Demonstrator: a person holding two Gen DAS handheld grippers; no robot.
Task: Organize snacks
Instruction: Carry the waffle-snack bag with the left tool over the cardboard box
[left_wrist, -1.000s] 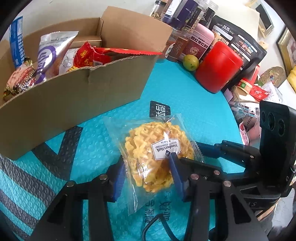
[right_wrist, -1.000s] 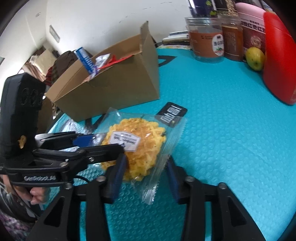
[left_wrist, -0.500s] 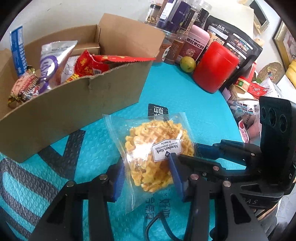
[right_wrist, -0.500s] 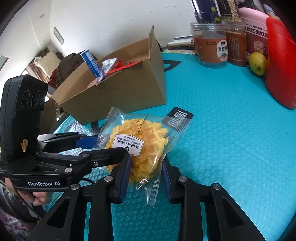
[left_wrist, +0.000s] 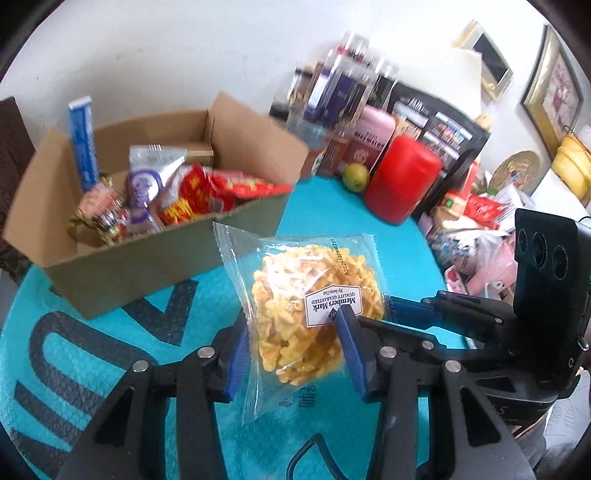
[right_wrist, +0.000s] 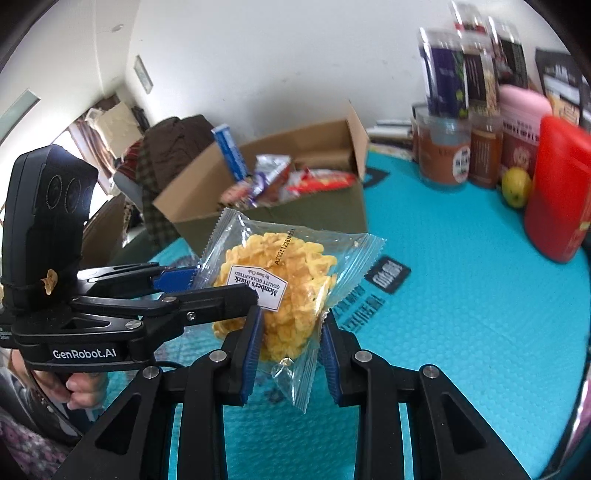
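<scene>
Two grippers, one snack pack, one box. Left gripper (left_wrist: 291, 354) clenched on the pack (left_wrist: 306, 302), blue pads pressing both sides of the yellow snack inside. Right gripper (right_wrist: 290, 354) also clenched on the pack (right_wrist: 280, 284), at its lower end; crinkled wrapper corner hangs between its fingers. Pack is clear plastic with one white label, held above the teal mat (left_wrist: 110, 354), just in front of the box (left_wrist: 147, 266).

Box is open cardboard, holds several packets: one blue upright, one silver-purple, red ones, exact count unclear from blur.

Behind: one red canister (left_wrist: 400, 181), one yellow-green fruit (left_wrist: 355, 176), one pink tub (left_wrist: 371, 136), a row of jars and dark pouches, blurred.

Left view only: framed pictures on wall at right, clutter off the mat edge, right gripper's body coming in from the right. Right view only: one black tag (right_wrist: 387, 274) on the mat below the pack, a hand (right_wrist: 79, 387) on the left gripper's handle, brown clothes pile behind box.

Versus a second ago: pack lay flat on the mat, now lifted clear. Right jaws have just been closing onto the pack; left unchanged. Box interior more visible now.
</scene>
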